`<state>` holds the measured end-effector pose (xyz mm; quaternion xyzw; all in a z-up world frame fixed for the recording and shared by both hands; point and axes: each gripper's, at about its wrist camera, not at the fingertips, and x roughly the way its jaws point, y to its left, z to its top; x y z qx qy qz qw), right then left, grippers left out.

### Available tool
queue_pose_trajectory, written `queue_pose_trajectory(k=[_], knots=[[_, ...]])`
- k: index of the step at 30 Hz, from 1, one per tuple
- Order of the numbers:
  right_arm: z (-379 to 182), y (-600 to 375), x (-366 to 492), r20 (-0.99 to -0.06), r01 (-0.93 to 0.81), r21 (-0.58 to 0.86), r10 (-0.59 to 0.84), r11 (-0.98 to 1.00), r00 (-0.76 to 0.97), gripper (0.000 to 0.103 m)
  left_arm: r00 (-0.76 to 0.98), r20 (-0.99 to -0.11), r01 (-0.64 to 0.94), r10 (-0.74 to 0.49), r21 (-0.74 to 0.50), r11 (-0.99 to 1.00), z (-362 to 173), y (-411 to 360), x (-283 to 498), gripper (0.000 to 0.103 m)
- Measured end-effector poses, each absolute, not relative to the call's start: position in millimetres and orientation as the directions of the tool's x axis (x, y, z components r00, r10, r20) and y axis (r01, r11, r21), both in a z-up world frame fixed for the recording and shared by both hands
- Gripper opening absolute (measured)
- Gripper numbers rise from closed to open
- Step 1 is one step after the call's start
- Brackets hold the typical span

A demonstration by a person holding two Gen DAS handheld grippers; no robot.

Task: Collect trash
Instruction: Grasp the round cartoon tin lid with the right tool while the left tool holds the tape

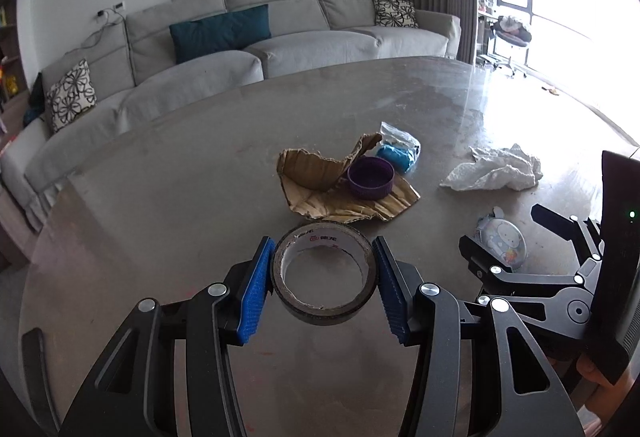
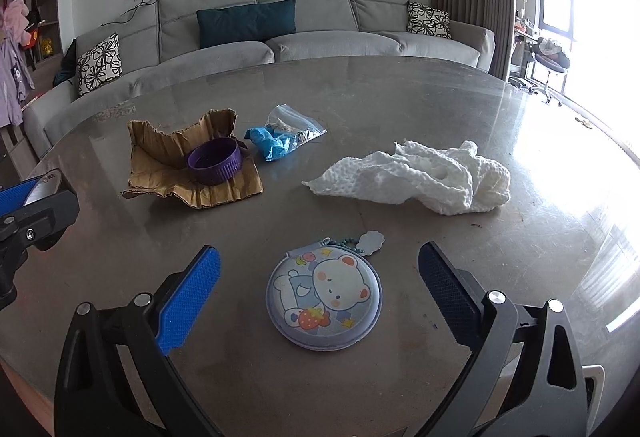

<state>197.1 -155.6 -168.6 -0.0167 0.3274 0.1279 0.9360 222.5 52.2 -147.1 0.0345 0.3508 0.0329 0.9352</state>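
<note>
Blue-padded, our left gripper [image 1: 323,279] is clamping a tape roll [image 1: 325,273] at lower centre. Our right gripper [image 2: 319,291] is hanging wide open around a bear pouch [image 2: 324,299] on the table [image 2: 400,109]. Behind, at mid-frame, we are seeing torn cardboard [image 2: 192,173], a purple cap [image 2: 215,161], a plastic bag [image 2: 286,135] and a crumpled tissue [image 2: 420,179].
</note>
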Motion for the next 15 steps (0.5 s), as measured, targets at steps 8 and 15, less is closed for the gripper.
queue_pose_trajectory(k=[8,15], knots=[[-178.5,-151.0,202.2,-0.655,-0.285,0.061,0.253,0.957,0.712,0.099,0.741,-0.666,-0.04,0.086,0.084,0.996,-154.5,56.7,230.0,0.051],[-178.7,-145.6,196.5,-0.659,-0.319,0.024,0.255,0.947,0.708,0.076,0.741,-0.667,-0.039,0.083,0.082,0.996,-153.2,55.2,228.9,0.051]])
